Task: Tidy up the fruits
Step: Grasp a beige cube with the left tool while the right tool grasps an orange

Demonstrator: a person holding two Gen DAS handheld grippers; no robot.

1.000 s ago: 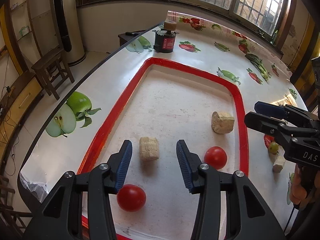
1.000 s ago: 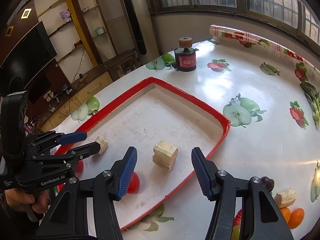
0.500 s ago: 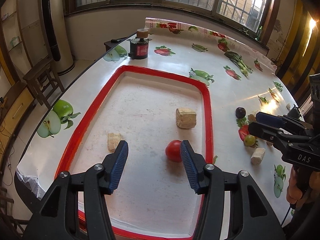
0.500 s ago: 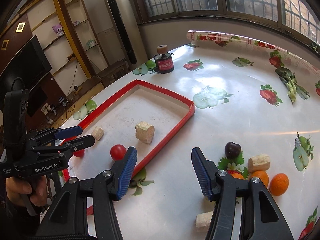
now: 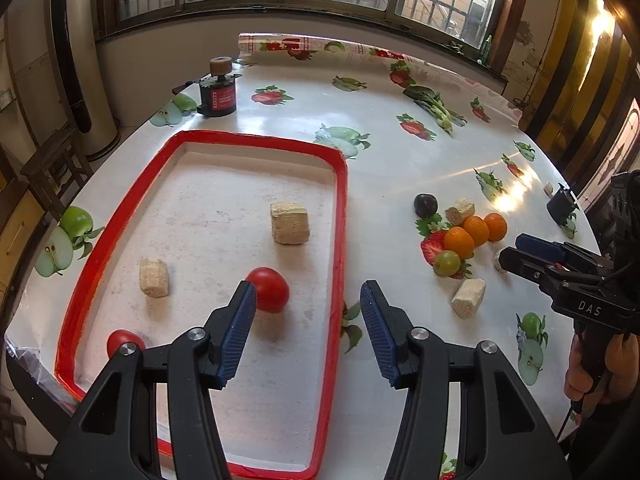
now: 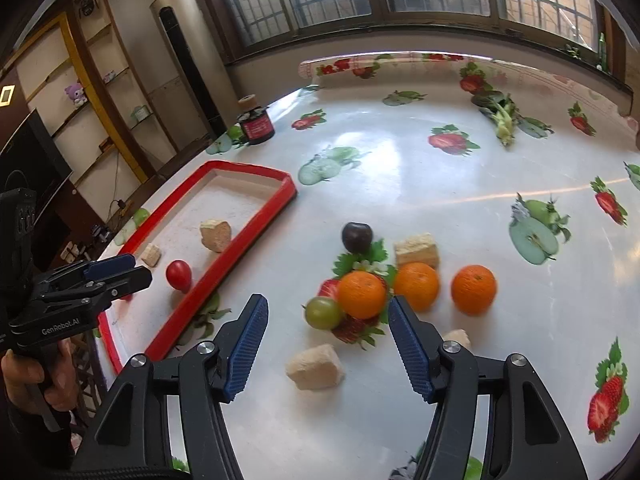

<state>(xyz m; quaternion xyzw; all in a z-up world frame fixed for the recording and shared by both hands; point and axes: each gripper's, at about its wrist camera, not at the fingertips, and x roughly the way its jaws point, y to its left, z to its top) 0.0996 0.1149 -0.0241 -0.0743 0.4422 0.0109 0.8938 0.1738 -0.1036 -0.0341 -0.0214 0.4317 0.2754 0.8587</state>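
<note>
Just beyond the opening right tongs (image 6: pixel 327 343), 3 oranges (image 6: pixel 362 295)

Left hand-held gripper (image 5: pixel 308 332) gapes empty over red tray (image 5: pixel 340 240) — tomato (image 5: pixel 269 289) beside.

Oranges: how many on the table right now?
3 round orange fruits, all outside the red-rimmed tray: one beside the green grape, one below the beige block, one apart, rightmost.
</note>
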